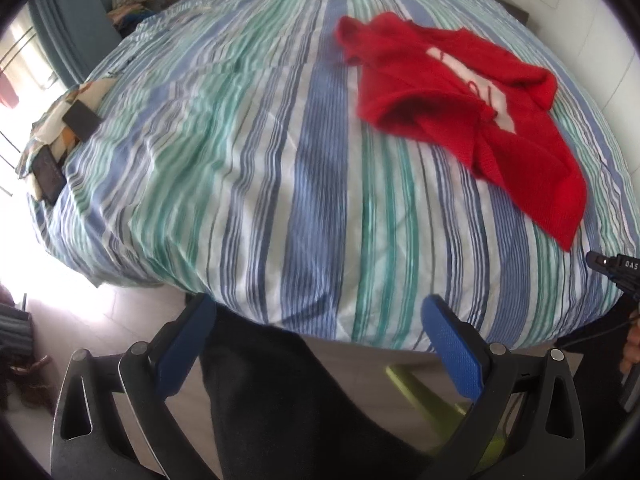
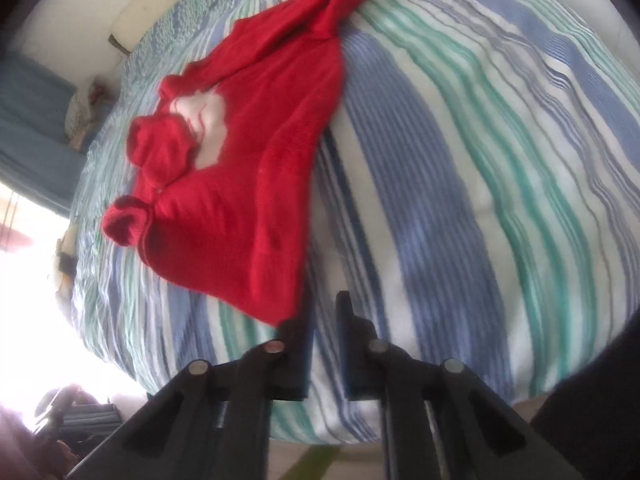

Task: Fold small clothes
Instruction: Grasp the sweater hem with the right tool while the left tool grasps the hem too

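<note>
My left tongs gape wide over the bed edge, gripping nothing; my right tongs, 2 fingers slightly apart, sit just beside the red sweater's hem (blurred) on the striped sheet.

The left gripper is built of black plastic arms with silver screws and blue dotted pads. The right gripper is seen black, with dark pads.
</note>
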The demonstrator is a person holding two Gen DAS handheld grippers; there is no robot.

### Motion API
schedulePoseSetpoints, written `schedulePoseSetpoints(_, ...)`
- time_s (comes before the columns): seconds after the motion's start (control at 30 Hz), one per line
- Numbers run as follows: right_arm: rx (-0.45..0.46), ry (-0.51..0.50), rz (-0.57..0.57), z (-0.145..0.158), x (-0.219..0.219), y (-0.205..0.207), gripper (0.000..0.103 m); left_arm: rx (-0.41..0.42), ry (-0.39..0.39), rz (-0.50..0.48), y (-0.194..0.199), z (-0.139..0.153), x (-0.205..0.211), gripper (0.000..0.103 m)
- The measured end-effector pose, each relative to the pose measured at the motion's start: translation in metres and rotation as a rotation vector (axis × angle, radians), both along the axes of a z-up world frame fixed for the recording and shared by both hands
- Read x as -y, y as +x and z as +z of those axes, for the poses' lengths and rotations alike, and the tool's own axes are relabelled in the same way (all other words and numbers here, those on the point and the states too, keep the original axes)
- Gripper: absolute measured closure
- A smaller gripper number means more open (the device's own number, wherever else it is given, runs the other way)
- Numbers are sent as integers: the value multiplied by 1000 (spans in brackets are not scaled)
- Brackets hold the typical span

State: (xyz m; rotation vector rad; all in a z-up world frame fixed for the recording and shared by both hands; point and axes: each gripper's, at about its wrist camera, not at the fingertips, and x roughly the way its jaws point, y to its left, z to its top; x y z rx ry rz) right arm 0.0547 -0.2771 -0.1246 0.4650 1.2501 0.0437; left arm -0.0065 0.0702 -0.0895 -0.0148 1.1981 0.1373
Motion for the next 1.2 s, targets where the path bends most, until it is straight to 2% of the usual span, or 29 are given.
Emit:
schedulePoseSetpoints(0.1, -23, 77, -33, -14, 25, -17, 96, -4, -59, -32, 11, -4, 10, 1)
schedulePoseSetpoints(0.2, 34, 86, -32, -2, 19, -23, 87, 29, -84, -56, 25, 9, 22, 1)
schedulePoseSetpoints(0.23, 66, 95, -2, 6, 10, -20, 78, 45, -95, -58, 29, 15, 24, 1)
schedulePoseSetpoints(0.27, 102, 103, 48, 15, -4, -13, 66, 61, -105, -58, 31, 20, 25, 1)
schedulePoseSetpoints(0.33, 176, 121, 178, 33, -40, 8, 59, 87, -113, -56, 32, 28, 26, 1)
schedulePoseSetpoints(0.4, 251, 139, 311, 45, -80, 34, 57, 92, -103, -49, 30, 32, 26, 1)
schedulePoseSetpoints(0.5, 363, 56, 522, 52, -144, 73, 50, 87, -80, -34, 20, 33, 19, 1)
schedulePoseSetpoints(0.57, 388, -34, 636, 44, -181, 98, 47, 84, -61, -14, 11, 31, 10, 1)
schedulePoseSetpoints(0.63, 409, -94, 709, 34, -205, 116, 49, 71, -47, 16, 1, 26, -4, 1)
schedulePoseSetpoints(0.67, 407, -99, 742, 30, -212, 122, 75, 65, -44, 35, -3, 23, -12, 1)
schedulePoseSetpoints(0.7, 394, -105, 762, 27, -217, 124, 94, 60, -43, 59, -7, 20, -21, 1)
schedulePoseSetpoints(0.73, 381, -90, 779, 28, -221, 121, 97, 58, -50, 86, -11, 16, -32, 1)
schedulePoseSetpoints(0.77, 380, -31, 807, 34, -223, 111, 97, 57, -67, 115, -13, 12, -42, 1)
schedulePoseSetpoints(0.87, 344, 115, 955, 50, -235, 56, 97, 84, -211, 192, -15, -1, -69, 1)
schedulePoseSetpoints(0.9, 326, 129, 1012, 50, -239, 33, 96, 108, -269, 207, -13, -5, -75, 1)
schedulePoseSetpoints(0.93, 315, 126, 1047, 47, -243, 14, 88, 127, -308, 212, -9, -10, -78, 1)
schedulePoseSetpoints(0.97, 302, 136, 1055, 42, -243, 0, 74, 132, -331, 209, -3, -14, -78, 1)
schedulePoseSetpoints(1.0, 266, 193, 1052, 36, -238, -9, 66, 133, -348, 190, 4, -19, -75, 1)
schedulePoseSetpoints(1.03, 223, 254, 1017, 30, -227, -14, 52, 132, -367, 154, 11, -23, -71, 1)
schedulePoseSetpoints(1.13, 189, 321, 777, 29, -167, -21, 50, 127, -401, 46, 28, -34, -50, 1)
schedulePoseSetpoints(1.2, 196, 286, 564, 33, -108, -19, 50, 118, -428, -14, 37, -43, -34, 2)
